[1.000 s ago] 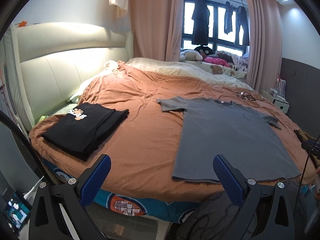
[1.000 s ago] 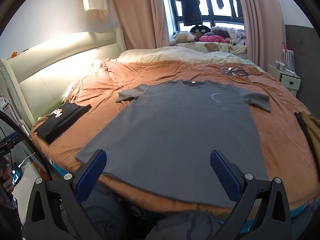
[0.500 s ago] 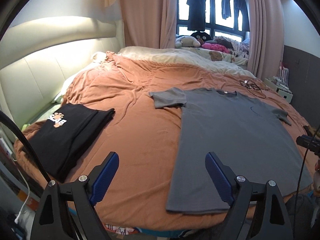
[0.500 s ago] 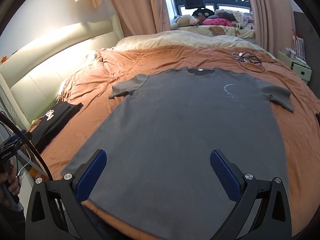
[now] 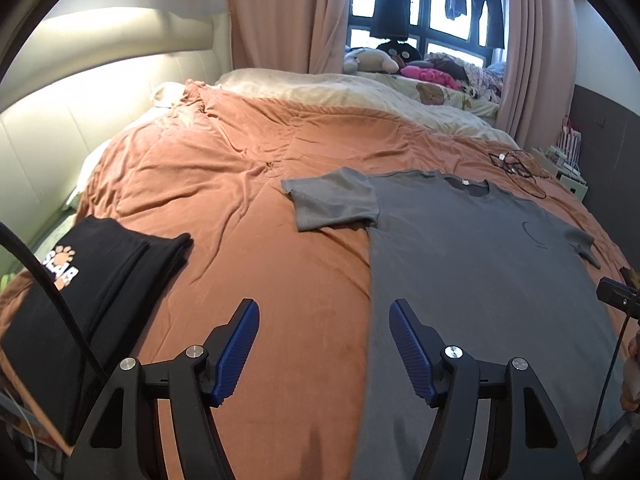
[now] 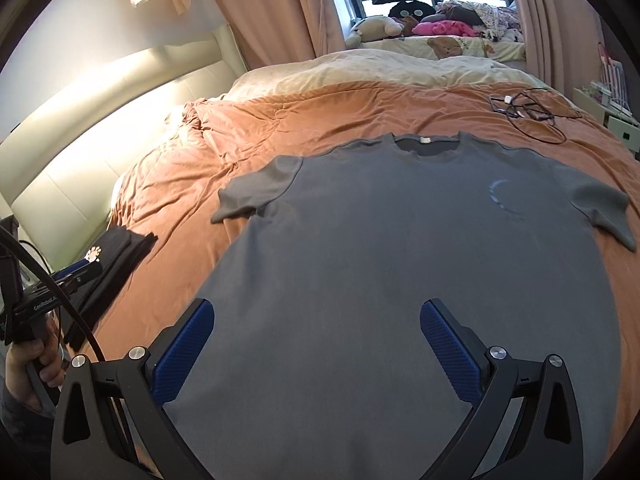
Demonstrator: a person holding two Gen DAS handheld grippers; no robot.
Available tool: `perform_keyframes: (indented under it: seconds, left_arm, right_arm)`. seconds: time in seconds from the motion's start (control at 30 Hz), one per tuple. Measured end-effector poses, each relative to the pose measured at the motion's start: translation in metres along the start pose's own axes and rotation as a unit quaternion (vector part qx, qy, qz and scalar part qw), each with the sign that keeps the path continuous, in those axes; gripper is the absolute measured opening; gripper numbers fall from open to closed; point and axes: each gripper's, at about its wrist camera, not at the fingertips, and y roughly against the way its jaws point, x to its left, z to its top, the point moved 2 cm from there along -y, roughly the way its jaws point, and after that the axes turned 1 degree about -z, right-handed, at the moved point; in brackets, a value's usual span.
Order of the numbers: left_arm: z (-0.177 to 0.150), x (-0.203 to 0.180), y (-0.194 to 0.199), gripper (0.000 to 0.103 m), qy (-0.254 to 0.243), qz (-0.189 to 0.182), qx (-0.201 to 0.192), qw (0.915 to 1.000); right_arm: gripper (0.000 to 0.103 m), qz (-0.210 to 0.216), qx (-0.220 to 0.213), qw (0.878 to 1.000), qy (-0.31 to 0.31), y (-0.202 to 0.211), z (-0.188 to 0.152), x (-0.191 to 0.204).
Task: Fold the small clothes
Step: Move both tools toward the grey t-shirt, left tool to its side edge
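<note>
A grey T-shirt point(image 5: 480, 264) point(image 6: 400, 248) lies spread flat, front up, on the orange bedspread point(image 5: 248, 208), collar toward the window and both sleeves out. My left gripper point(image 5: 324, 312) hovers over the shirt's left edge, its jaws closing with nothing between them. My right gripper point(image 6: 316, 312) stands open above the lower middle of the shirt, also holding nothing. A folded black garment point(image 5: 100, 280) point(image 6: 108, 256) with an orange and white print rests near the bed's left edge.
A tangle of black cable point(image 5: 520, 168) point(image 6: 532, 112) lies on the bedspread beyond the collar. Plush toys and bedding point(image 6: 420, 24) pile up by the window. A padded headboard point(image 5: 80, 120) runs along the left; a white nightstand point(image 5: 572, 184) stands right. A hand point(image 6: 28, 364) grips the other handle.
Both grippers have moved forward over the bed, so the shirt looks larger and nearer. The left jaws have narrowed; the right jaws stay wide.
</note>
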Motion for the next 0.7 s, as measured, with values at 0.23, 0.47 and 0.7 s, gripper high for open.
perform_keyframes:
  seconds: [0.23, 0.47, 0.7]
  left_arm:
    - [0.044, 0.015, -0.055, 0.069, 0.008, -0.015, 0.019, 0.9997]
    - [0.072, 0.033, -0.133, 0.066, 0.036, -0.047, 0.052, 0.9969]
    - [0.101, 0.055, -0.208, 0.065, 0.065, -0.073, 0.085, 0.9916]
  right_arm:
    - [0.092, -0.001, 0.013, 1.0, -0.007, -0.052, 0.033, 0.002]
    - [0.073, -0.003, 0.038, 0.999, -0.021, -0.117, 0.065, -0.003]
    - [0.058, 0.008, 0.081, 0.996, -0.033, -0.201, 0.093, 0.001]
